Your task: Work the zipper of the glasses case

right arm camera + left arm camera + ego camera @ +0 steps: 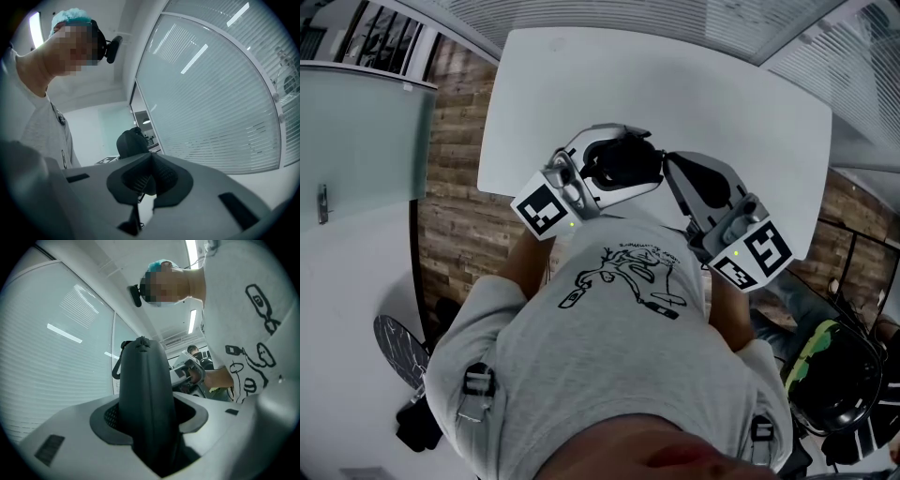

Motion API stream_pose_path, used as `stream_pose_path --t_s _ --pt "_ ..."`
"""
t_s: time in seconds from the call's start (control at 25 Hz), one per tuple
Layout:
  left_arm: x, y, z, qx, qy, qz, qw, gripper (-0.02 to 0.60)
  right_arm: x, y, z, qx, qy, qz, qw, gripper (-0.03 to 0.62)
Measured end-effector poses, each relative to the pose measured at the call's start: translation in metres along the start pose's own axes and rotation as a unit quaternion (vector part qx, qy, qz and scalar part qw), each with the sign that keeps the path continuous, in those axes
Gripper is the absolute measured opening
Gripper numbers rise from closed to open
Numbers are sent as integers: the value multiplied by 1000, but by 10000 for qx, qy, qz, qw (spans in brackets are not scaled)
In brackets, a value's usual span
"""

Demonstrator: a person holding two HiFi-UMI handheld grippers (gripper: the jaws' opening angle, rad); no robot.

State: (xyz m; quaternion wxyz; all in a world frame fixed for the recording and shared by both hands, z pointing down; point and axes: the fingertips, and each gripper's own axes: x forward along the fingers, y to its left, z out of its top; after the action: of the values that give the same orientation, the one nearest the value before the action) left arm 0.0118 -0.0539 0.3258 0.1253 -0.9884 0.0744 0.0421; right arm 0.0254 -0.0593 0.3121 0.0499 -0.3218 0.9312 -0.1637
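Note:
The black glasses case (pixel 636 157) is held up in front of the person's chest, above the near edge of a white table (pixel 675 84). My left gripper (pixel 619 173) is shut on the case. In the left gripper view the case (pixel 143 380) stands upright between the jaws of that gripper (pixel 147 417), and a thin loop hangs off its left side. My right gripper (pixel 668 164) meets the case's right end. In its own view the right gripper (pixel 151 180) has its pads together on a thin dark strip (pixel 136 216), apparently the zipper pull. The case (pixel 130 143) shows just beyond.
A wood-look floor (pixel 455 225) runs along the table's left side, with a frosted glass panel (pixel 356 131) further left. A black and green chair (pixel 834 384) stands at lower right. Window blinds (pixel 220 93) fill the wall beyond the grippers.

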Motion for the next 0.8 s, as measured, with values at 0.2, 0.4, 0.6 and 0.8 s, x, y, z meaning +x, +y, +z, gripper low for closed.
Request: stream_pose_path --t_s 0.2,0.4,0.6,0.8 --pt "0 2 8 -221 -267 -31 9994 246 1 1 1 71 22 88 9999 5" --pt "0 2 14 -336 -445 -73 9984 247 1 1 -1 126 57 159 9998 5" --pt "-4 1 23 -347 -582 -167 9976 247 2 6 -3 156 81 212 9996 5" --pt "-4 -1 28 -446 -733 -306 9958 247 0 6 -5 208 110 293 9993 5"
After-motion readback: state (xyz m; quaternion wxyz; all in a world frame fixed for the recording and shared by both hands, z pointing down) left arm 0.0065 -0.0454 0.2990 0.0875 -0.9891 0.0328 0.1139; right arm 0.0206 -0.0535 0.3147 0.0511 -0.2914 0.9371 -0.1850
